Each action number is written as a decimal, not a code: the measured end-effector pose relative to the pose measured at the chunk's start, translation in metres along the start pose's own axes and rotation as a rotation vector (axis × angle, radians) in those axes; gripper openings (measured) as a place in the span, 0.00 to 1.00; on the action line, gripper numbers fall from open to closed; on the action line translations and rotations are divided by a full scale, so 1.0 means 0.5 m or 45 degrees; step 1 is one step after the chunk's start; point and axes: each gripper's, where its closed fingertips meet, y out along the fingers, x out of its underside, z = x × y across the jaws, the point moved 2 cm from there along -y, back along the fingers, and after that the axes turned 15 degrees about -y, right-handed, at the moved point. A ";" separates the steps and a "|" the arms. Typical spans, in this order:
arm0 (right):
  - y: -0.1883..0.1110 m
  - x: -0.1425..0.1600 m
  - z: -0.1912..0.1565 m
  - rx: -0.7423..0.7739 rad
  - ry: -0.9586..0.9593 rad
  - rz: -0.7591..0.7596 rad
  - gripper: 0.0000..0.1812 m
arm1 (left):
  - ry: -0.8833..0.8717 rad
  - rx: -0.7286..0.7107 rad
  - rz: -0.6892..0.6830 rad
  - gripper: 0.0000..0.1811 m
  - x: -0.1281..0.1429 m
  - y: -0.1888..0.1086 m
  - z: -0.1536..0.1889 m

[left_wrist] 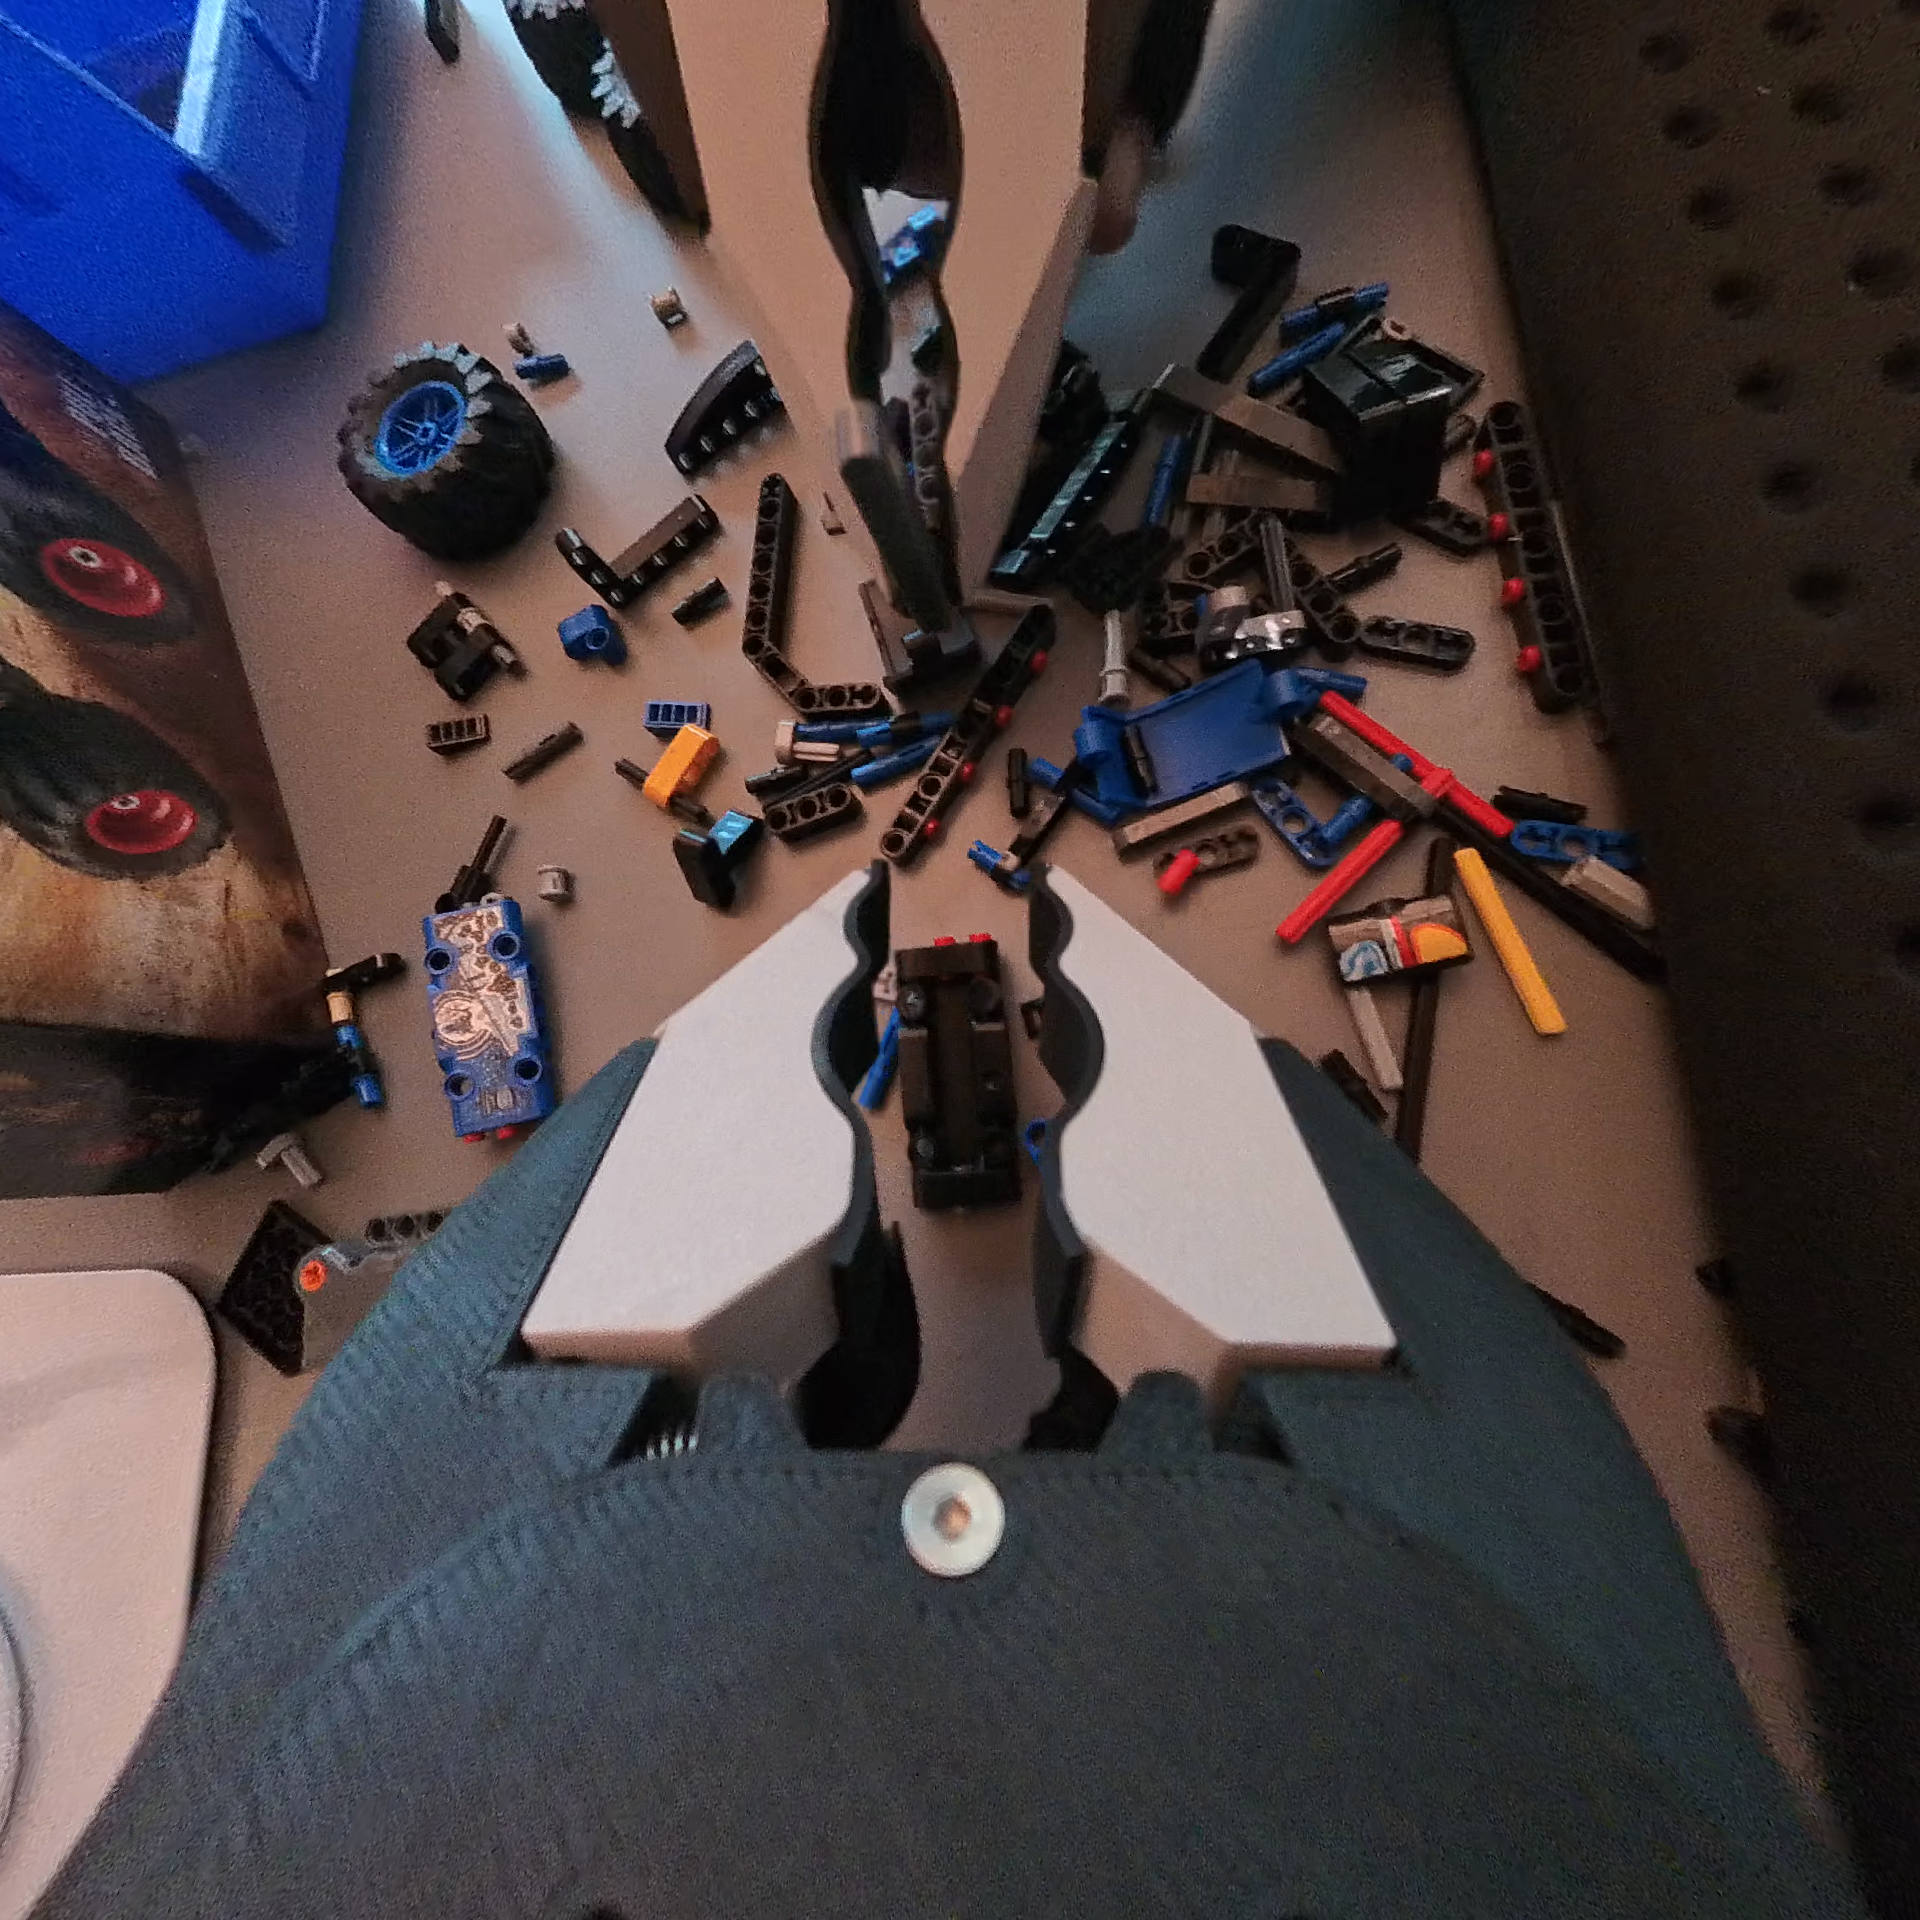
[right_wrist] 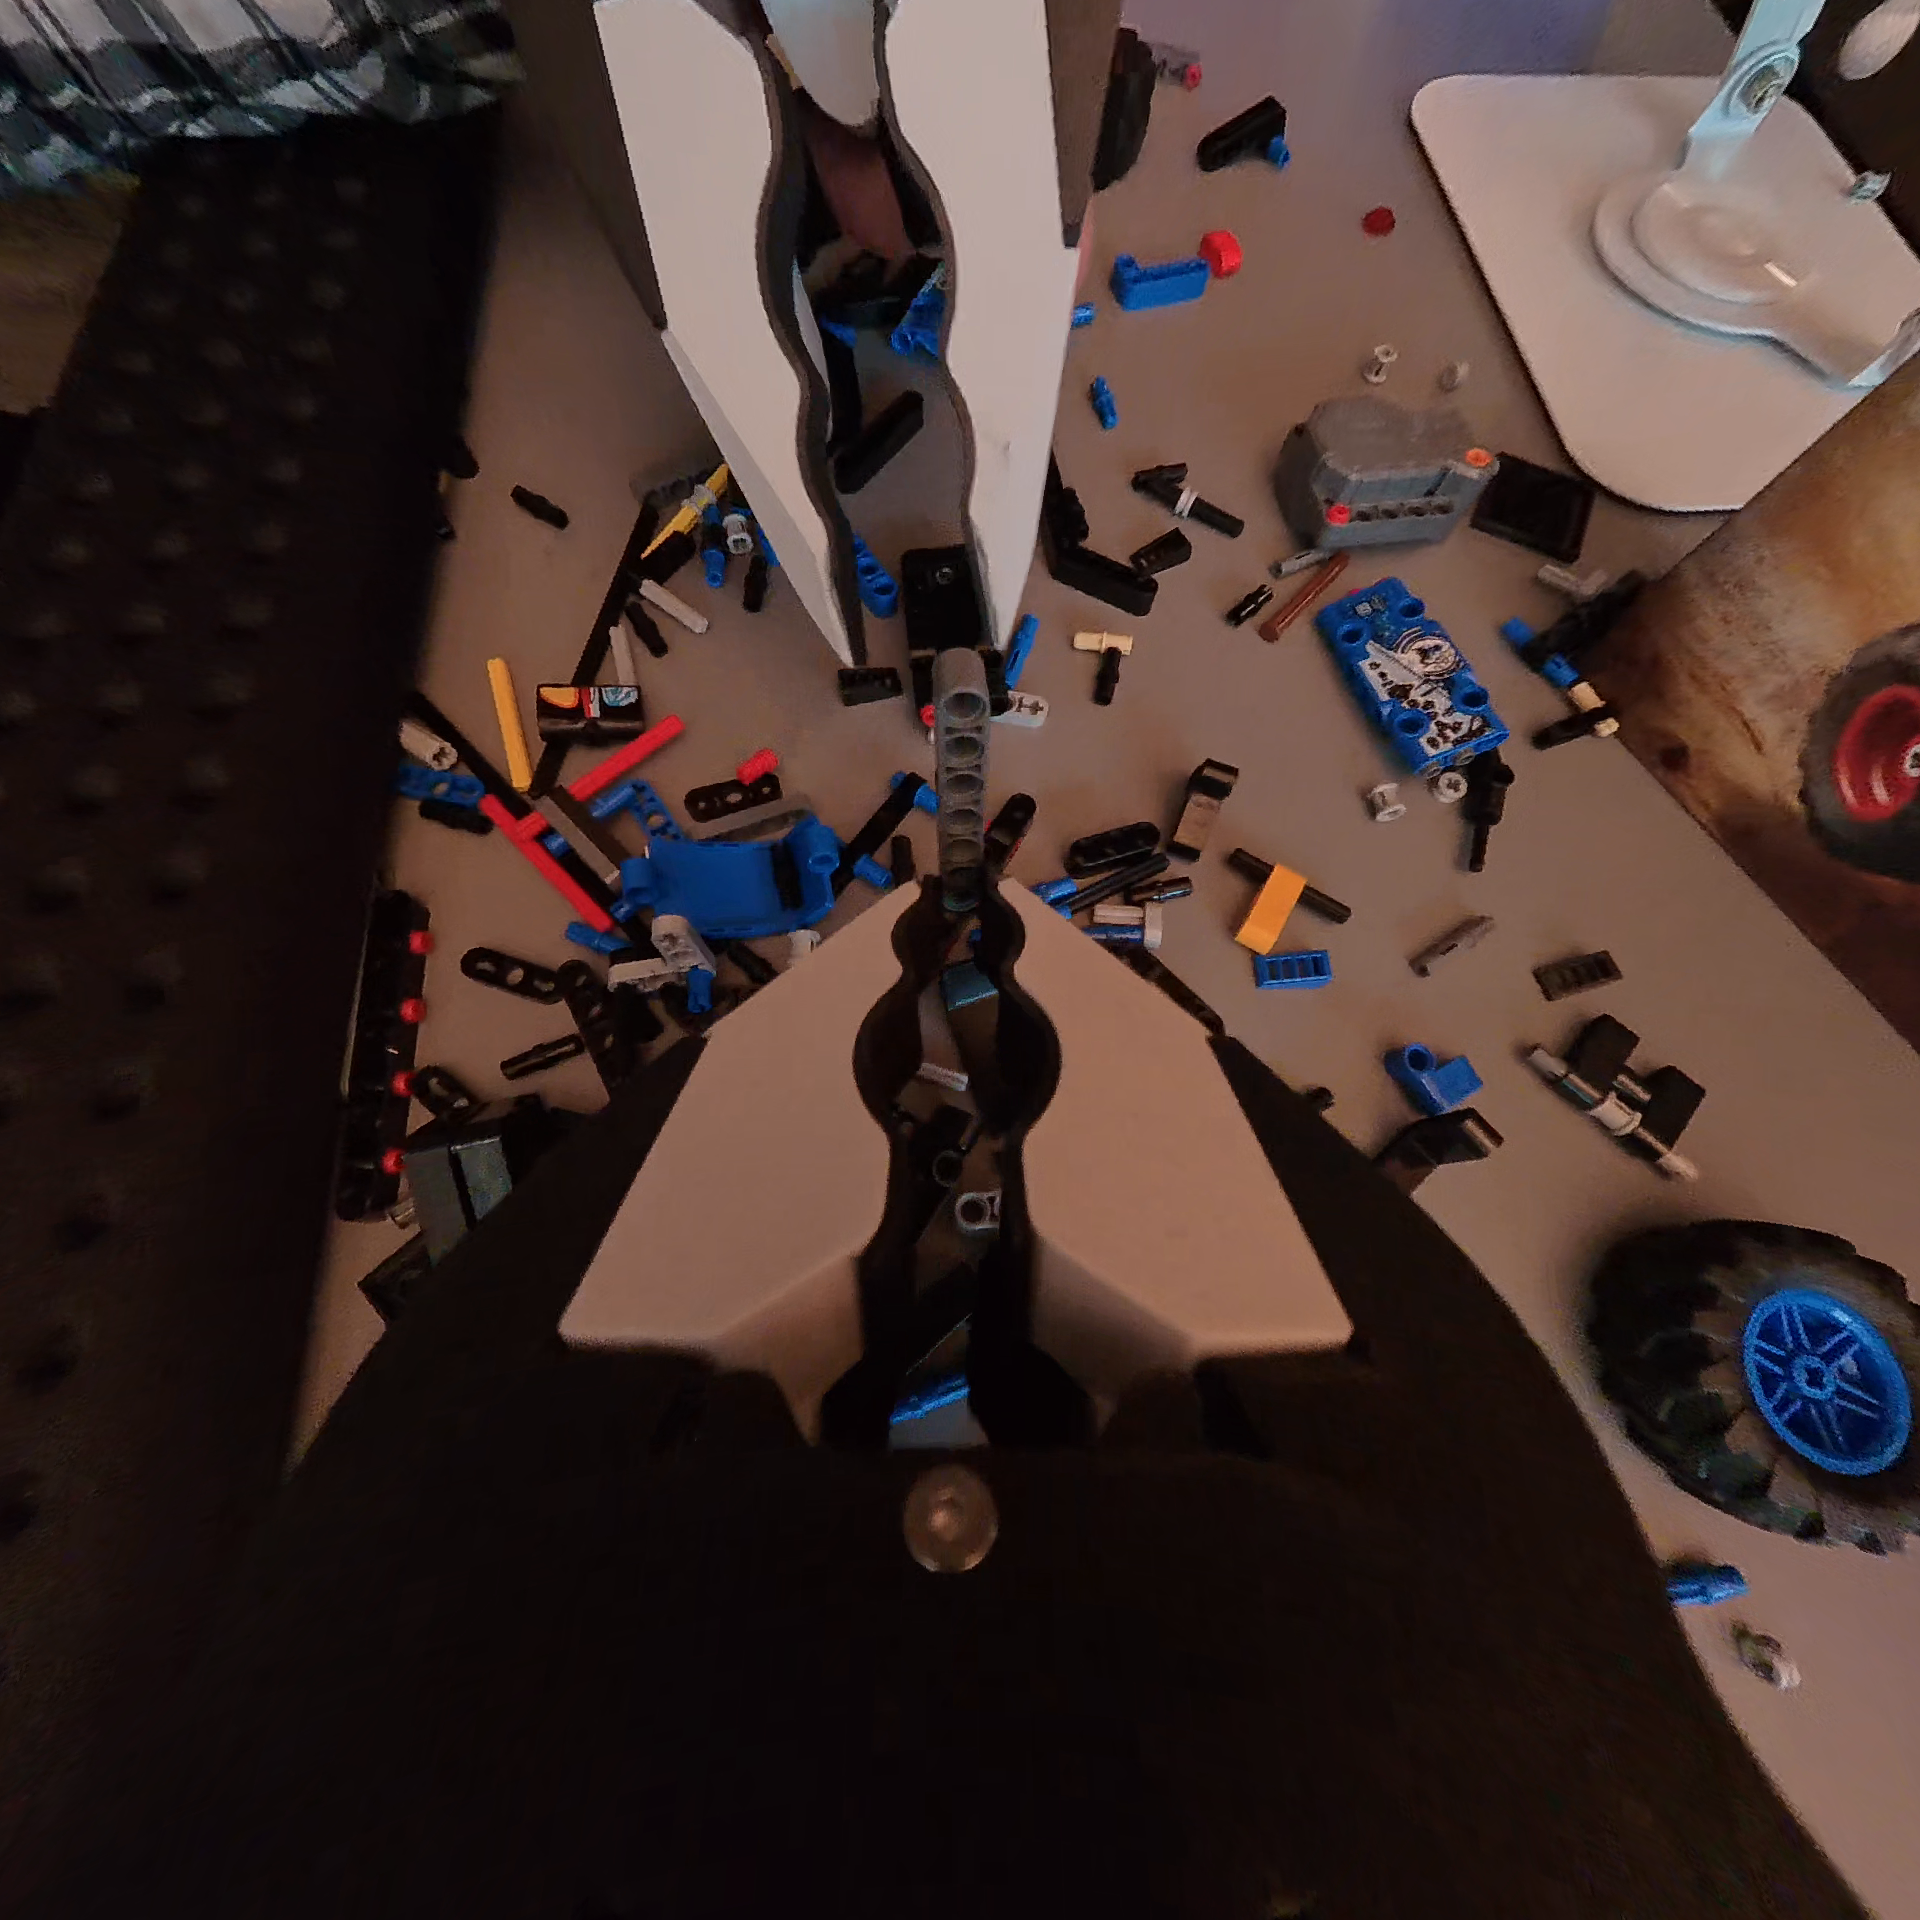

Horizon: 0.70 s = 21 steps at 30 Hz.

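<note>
Left wrist view: the left gripper point(left_wrist: 958, 894) hangs spread over a black block point(left_wrist: 956, 1070), not touching it; a tyre point(left_wrist: 447, 447) lies at 10 o'clock.

Right wrist view: the right gripper point(right_wrist: 961, 896) pinches a grey beam point(right_wrist: 958, 774) pointing to 12 o'clock; a blue panel point(right_wrist: 727, 878) lies at 9 o'clock.

A grey worktop point(left_wrist: 644, 260) carries scattered building-toy pieces. A big black tyre with a blue rim point(left_wrist: 447, 449) lies near a blue bin point(left_wrist: 156, 177) and a printed cardboard box point(left_wrist: 114, 748). A blue printed block point(left_wrist: 486, 1016) lies just beside that box. A curved blue panel point(left_wrist: 1195, 743) sits among red rods point(left_wrist: 1340, 878), a yellow rod point(left_wrist: 1507, 940) and black beams. A white stand base point(right_wrist: 1621, 301) rests near a grey motor block point(right_wrist: 1382, 473).
</note>
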 end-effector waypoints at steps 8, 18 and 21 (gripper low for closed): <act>0.012 0.020 0.022 0.088 0.042 -0.093 0.09 | 0.095 -0.114 -0.129 0.11 0.007 0.075 -0.012; 0.013 0.011 -0.003 0.011 -0.013 -0.106 0.06 | 0.075 -0.158 -0.175 0.03 0.015 0.082 -0.025; 0.026 0.015 -0.009 0.008 -0.039 -0.144 0.09 | 0.045 -0.129 -0.156 0.03 0.013 0.073 -0.017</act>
